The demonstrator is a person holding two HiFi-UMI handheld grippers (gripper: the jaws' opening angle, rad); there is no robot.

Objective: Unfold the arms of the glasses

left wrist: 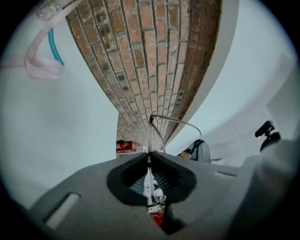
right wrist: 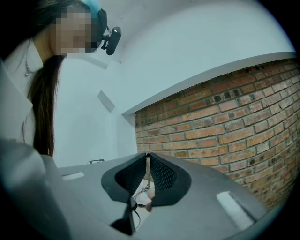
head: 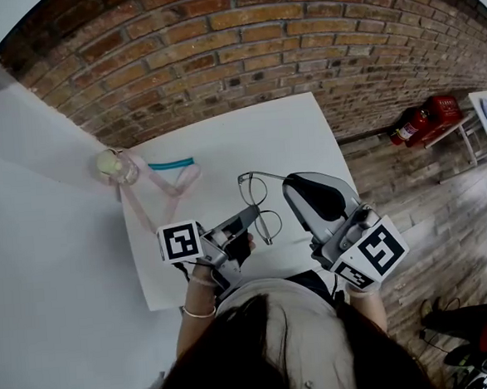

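Gripping the glasses over the white bench, the left hand-held gripper is clamped on the frame, and the right hand-held gripper on one arm's end.

I've got a white table carrying a pink ribbon, a teal band and a small clear round piece.

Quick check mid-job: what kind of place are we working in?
Probably an indoor workroom or studio: a bare brick wall, a white table beneath the glasses, and what look like red fire extinguishers on a wood floor.
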